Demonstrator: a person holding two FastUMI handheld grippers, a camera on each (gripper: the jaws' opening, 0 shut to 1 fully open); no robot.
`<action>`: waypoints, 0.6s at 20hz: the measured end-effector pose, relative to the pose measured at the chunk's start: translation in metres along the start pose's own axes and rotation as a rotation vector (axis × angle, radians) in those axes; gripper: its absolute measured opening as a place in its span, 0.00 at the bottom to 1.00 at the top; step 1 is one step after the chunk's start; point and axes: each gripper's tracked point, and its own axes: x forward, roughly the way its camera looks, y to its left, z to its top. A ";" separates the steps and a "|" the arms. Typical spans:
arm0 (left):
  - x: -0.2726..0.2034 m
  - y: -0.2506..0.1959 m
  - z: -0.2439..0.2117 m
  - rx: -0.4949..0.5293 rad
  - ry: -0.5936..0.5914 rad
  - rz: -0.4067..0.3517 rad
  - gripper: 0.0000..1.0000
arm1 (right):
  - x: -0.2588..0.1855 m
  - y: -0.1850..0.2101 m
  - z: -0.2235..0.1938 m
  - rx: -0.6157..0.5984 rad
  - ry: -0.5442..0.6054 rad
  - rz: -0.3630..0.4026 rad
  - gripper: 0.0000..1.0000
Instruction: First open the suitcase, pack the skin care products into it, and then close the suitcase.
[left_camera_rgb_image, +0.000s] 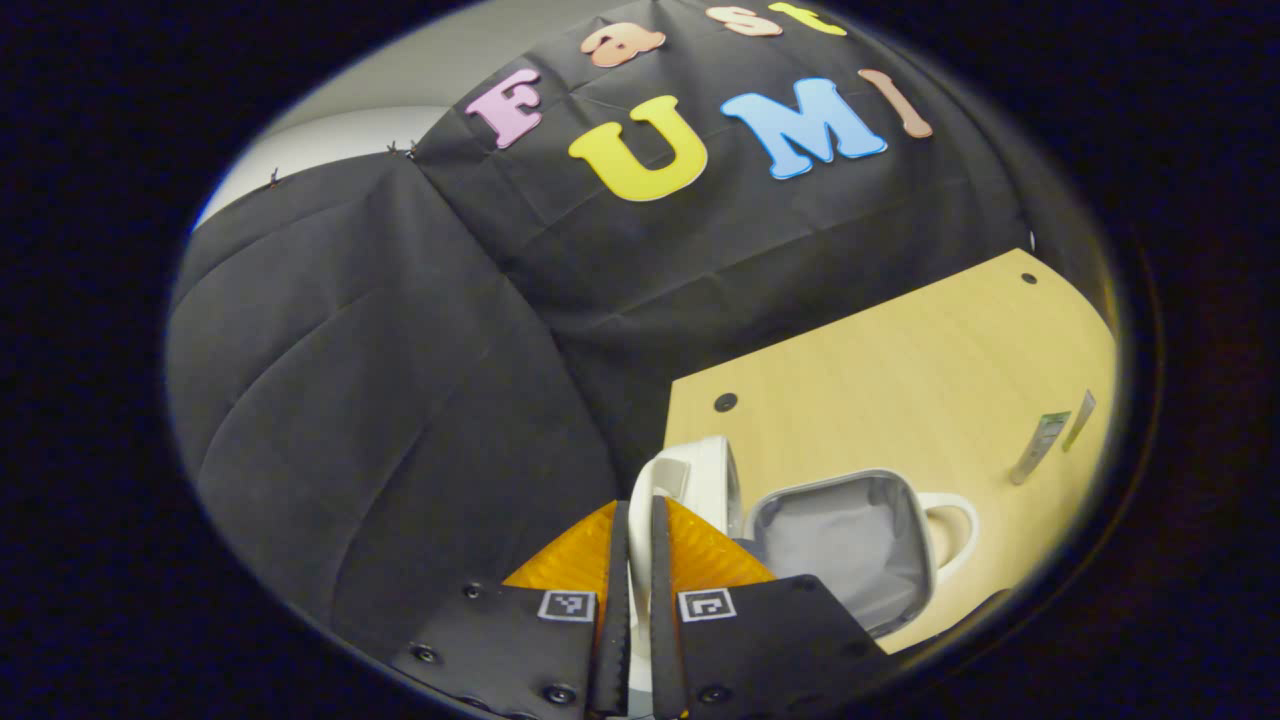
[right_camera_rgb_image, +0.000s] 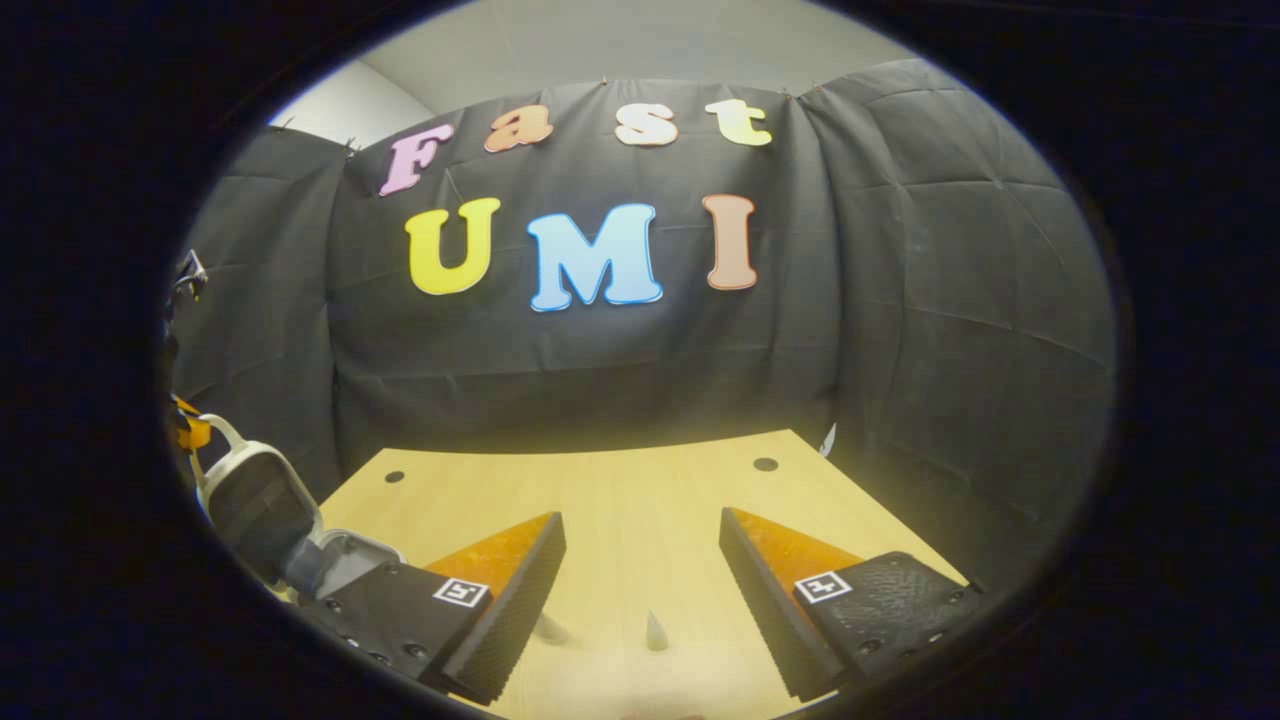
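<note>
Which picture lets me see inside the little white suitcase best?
The left gripper view: it looks down into the small white suitcase, showing its grey lining, with the left gripper shut on the raised lid. The right gripper view catches the suitcase only at the far left edge, from the side.

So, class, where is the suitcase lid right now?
In the left gripper view, the lid stands raised at bottom centre, pinched by the left hand-held gripper, beside the open suitcase.

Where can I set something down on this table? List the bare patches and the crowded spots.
Free: the wood of the table between the open right gripper and the back wall; also between the suitcase and the two tubes. Crowded: at the suitcase, where the left gripper holds the lid.
</note>
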 end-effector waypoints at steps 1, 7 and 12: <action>0.015 0.015 -0.009 0.011 0.011 0.023 0.16 | 0.000 -0.004 -0.001 0.005 0.003 -0.008 0.94; 0.098 0.072 -0.056 0.082 0.069 0.109 0.16 | 0.001 -0.024 -0.012 0.030 0.036 -0.058 0.95; 0.156 0.090 -0.111 0.157 0.158 0.190 0.17 | -0.002 -0.033 -0.011 0.026 0.030 -0.086 0.95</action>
